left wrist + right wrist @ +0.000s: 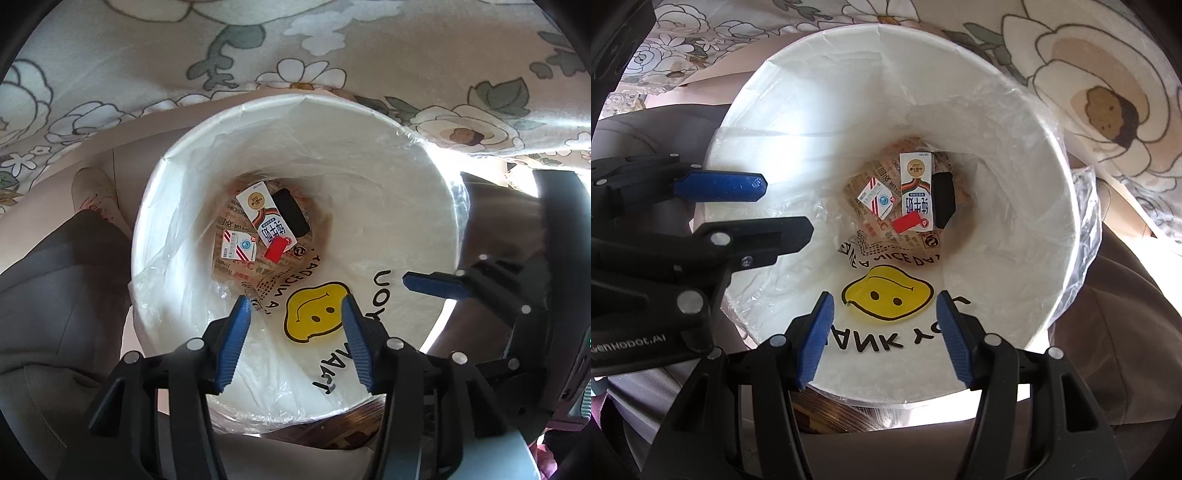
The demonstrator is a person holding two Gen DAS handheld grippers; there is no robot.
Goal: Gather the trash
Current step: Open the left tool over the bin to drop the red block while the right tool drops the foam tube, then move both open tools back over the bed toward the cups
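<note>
Trash [271, 221], a milk carton, a small box and a red scrap, lies at the bottom of the white lined bin [406, 177], far beneath my left gripper [293, 325] and right gripper [884, 325], both spread and holding nothing.

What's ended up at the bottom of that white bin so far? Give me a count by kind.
Milk carton: 1
Small white box with red stripes: 1
Small red piece: 1
Black object: 1
Printed brown paper wrapper: 1
Total: 5, inside the white bin.
</note>
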